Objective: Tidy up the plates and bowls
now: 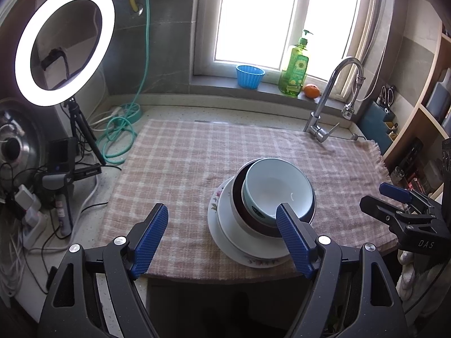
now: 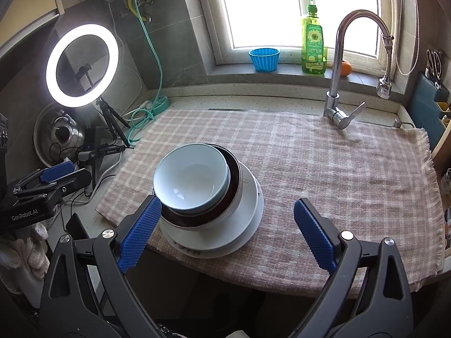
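Note:
A stack of dishes stands on the checked cloth (image 1: 180,169) near the counter's front edge. On top is a light blue bowl (image 1: 277,188) (image 2: 191,178), nested in a dark brown bowl (image 1: 238,194) (image 2: 234,188). Under them lie a white plate (image 1: 228,225) (image 2: 248,214) and a flowered plate (image 1: 215,200) (image 2: 194,252). My left gripper (image 1: 222,208) is open, just left of the stack, its right finger in front of the bowls. My right gripper (image 2: 227,201) is open too, hovering right of the stack with its left finger by the bowl rims. Each gripper holds nothing.
A faucet (image 2: 338,84) rises at the back right. A green soap bottle (image 2: 313,39), a blue cup (image 2: 263,59) and an orange (image 1: 311,90) sit on the windowsill. A ring light (image 1: 64,42), hose, cables and pot lid (image 2: 59,135) crowd the left. Shelves (image 1: 422,112) stand right.

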A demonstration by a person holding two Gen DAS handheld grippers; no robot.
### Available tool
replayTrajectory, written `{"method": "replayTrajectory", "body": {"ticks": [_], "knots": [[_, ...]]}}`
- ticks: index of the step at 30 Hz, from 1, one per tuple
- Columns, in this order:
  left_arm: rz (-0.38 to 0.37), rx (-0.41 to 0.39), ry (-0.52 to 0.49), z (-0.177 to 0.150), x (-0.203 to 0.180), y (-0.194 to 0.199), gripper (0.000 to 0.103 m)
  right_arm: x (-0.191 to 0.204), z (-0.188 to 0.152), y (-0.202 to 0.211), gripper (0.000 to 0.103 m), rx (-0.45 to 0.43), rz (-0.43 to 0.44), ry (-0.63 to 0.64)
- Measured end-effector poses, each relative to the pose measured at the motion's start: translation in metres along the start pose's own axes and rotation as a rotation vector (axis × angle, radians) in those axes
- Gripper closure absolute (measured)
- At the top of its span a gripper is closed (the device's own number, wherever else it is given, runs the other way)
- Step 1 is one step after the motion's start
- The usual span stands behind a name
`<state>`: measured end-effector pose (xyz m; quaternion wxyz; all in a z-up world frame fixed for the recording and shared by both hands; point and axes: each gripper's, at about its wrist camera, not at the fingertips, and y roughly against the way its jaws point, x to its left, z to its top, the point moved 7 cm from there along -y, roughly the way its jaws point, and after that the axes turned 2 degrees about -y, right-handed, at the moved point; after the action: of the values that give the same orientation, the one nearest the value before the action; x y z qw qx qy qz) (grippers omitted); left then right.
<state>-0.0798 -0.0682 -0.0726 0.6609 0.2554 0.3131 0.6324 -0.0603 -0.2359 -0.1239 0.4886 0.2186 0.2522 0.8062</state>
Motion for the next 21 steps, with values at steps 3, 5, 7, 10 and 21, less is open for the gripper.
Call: {"method": "replayTrajectory", "body": {"ticks": [3,5,7,10,21], "knots": [[0.005,-0.002,-0.005,0.0006,-0.0013,-0.0002,0.024,-0.0007,0.0002,0.0001,0.006,0.001,0.0,-0.001],[0.012,-0.002,-0.01,0.0013,-0.0019,-0.0007,0.024,-0.0002,0.0,0.0001,0.006,0.001,0.0,-0.002],[0.016,0.001,-0.012,0.0016,-0.0018,-0.0016,0.024,0.0004,-0.0002,0.0,0.006,0.001,0.0,-0.003],[0.02,0.003,-0.013,0.0022,-0.0022,-0.0024,0.024,-0.0004,-0.0013,0.0,0.006,0.003,-0.004,-0.004],[0.033,0.003,-0.011,0.0041,-0.0033,-0.006,0.024,-0.0048,-0.0019,-0.0026,0.006,0.006,-0.01,-0.011]]}}
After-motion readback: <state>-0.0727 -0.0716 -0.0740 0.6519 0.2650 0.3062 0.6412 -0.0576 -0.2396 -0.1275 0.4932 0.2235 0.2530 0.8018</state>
